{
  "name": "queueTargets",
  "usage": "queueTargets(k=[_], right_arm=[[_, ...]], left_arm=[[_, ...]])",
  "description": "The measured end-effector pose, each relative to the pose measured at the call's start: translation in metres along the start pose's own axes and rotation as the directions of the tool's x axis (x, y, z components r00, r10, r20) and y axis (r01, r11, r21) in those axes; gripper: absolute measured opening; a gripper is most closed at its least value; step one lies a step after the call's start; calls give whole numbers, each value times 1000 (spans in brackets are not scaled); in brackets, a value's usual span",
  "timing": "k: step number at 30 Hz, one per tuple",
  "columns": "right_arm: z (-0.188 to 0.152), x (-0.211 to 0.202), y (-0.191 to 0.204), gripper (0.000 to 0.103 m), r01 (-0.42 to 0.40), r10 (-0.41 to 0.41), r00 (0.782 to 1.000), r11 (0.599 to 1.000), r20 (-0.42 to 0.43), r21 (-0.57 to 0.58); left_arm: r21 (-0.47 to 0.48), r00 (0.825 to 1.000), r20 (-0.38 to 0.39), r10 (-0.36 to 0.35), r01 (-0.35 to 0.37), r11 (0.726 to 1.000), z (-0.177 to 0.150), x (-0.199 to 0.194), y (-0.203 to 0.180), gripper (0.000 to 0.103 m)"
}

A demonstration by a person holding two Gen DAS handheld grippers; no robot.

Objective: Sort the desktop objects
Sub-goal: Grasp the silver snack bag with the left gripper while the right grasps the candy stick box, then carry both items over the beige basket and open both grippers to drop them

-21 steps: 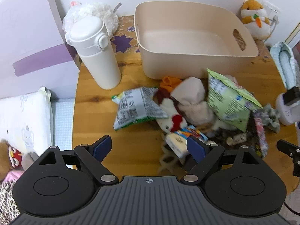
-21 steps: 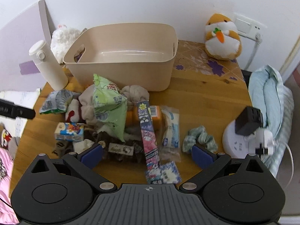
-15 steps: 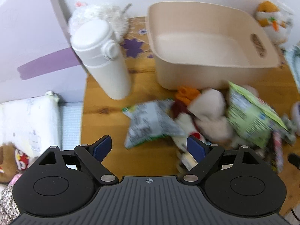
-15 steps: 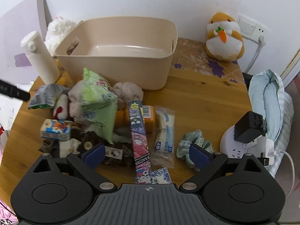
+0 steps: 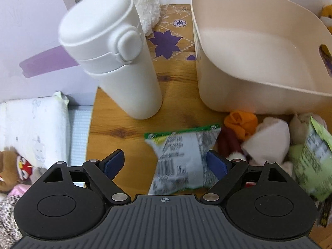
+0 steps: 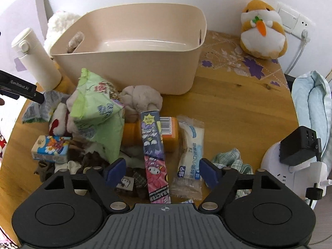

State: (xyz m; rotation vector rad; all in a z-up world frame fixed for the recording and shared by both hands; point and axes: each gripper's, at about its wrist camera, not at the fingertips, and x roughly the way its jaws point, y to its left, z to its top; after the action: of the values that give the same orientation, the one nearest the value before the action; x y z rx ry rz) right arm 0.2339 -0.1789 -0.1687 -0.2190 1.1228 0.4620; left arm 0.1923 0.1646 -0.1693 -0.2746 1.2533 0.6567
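Sitting between the spread fingers of the left gripper [image 5: 165, 162]: a grey-white snack bag [image 5: 182, 155] with a green top edge, flat on the wooden table [image 5: 124, 128]. Jaws wide apart, nothing held; the right blue pad [image 5: 215, 164] is at the bag's edge, contact unclear through motion blur. Bag print is blurred, only a barcode can be made out.

Beyond the bag: bare wood, then a white flask [image 5: 122, 62] upright near the table's left edge, and the beige bin [image 5: 259, 95] to its right. Open lane of table between flask and bin. An orange sock roll [image 5: 241, 122] and a white plush piece [image 5: 267, 143] lie just right of the bag, against the bin's front wall.

Right gripper [image 6: 161, 171] is also wide open and holds nothing. It hangs over the near part of the pile: a long cartoon-printed box [image 6: 153, 149] runs between its pads, and a clear-wrapped white packet [image 6: 191, 153] with blue writing lies just inside the right pad. Writing is not legible. The green snack bag [image 6: 99, 116] sits on top of the pile at left, with a small blue cartoon carton [image 6: 50, 149] beside it. Behind them is an orange box [image 6: 170, 132] with a barcode.

The table's right half is mostly bare wood up to the hamster plush [image 6: 262, 29] and white power hub [image 6: 290, 172] at the edge. The left gripper's finger, seen from the right wrist, reads "GenRobot.AI".
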Motion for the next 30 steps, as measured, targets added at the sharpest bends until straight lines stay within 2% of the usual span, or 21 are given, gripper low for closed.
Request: queueTargets(k=[7,10,13,14,15,16,18,20,25,28,30], right_arm=[[0,17,-3,65,-19,20,999,1000,-44,7],[0,22,-2,62,-15,15,998,1000,-56,-3],[1,25,1,58,-17,16,998,1000,-55,-26],[2,27,1,54,-23,22,998,999,-59,-30],[3,29,1,48,-34,32,997,999,-68,-28],[4,31,1,45,-46,44,996,999,-78,-23],[5,33,1,29,-57,55,994,998,-91,-20],[5,34,2,22,-59,56,994,998,-91,-32],[6,28,0,21,-75,72,994,996,-80,-39],[7,18,0,21,-62,58,997,996,-53,-58],[9,10,-4,21,-55,54,998,997,-32,-58]], left_arm=[[-21,998,-59,-15,14,1000,4,23,-3,89],[-83,997,-82,4,-11,996,0,32,2,89],[-133,995,-100,-27,14,991,-4,42,9,84],[-155,992,-110,-54,36,987,-5,45,12,75],[-172,990,-117,-73,52,984,-6,48,14,72],[-202,990,-118,-74,49,978,-7,50,16,72],[-222,990,-107,-89,63,973,-10,50,19,70],[-236,990,-102,-96,70,969,-13,48,20,68],[-263,989,-98,-111,81,961,-23,39,18,65],[-247,991,-87,-104,80,966,-29,30,15,65],[-233,989,-69,-127,108,966,-31,22,14,64]])
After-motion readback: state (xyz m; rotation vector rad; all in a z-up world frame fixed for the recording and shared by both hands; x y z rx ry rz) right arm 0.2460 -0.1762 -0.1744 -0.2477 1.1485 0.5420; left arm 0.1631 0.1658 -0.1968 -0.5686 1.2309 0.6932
